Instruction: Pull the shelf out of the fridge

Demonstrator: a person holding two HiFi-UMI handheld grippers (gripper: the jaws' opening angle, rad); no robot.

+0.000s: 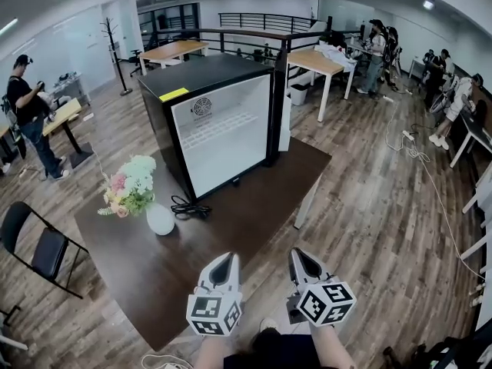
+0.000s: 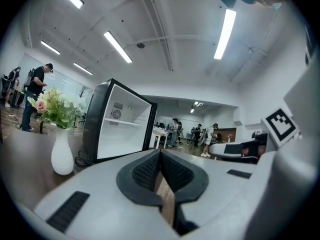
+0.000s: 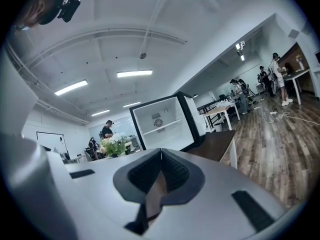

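Observation:
A black mini fridge (image 1: pixel 207 91) stands on the far part of the dark brown table (image 1: pixel 154 264), its white inside showing. A thin white shelf (image 1: pixel 217 127) spans the inside at about mid height; it also shows as the shelf (image 2: pixel 120 123) in the left gripper view and the shelf (image 3: pixel 160 129) in the right gripper view. My left gripper (image 1: pixel 224 261) and right gripper (image 1: pixel 302 257) hover side by side over the table's near edge, well short of the fridge. Both are shut and hold nothing.
A white vase of flowers (image 1: pixel 157 217) and a coiled black cable (image 1: pixel 189 207) sit on the table left of the fridge. A black folding chair (image 1: pixel 38 248) stands at the left. Desks and several people fill the room behind. A white cord (image 1: pixel 430 175) trails over the wood floor.

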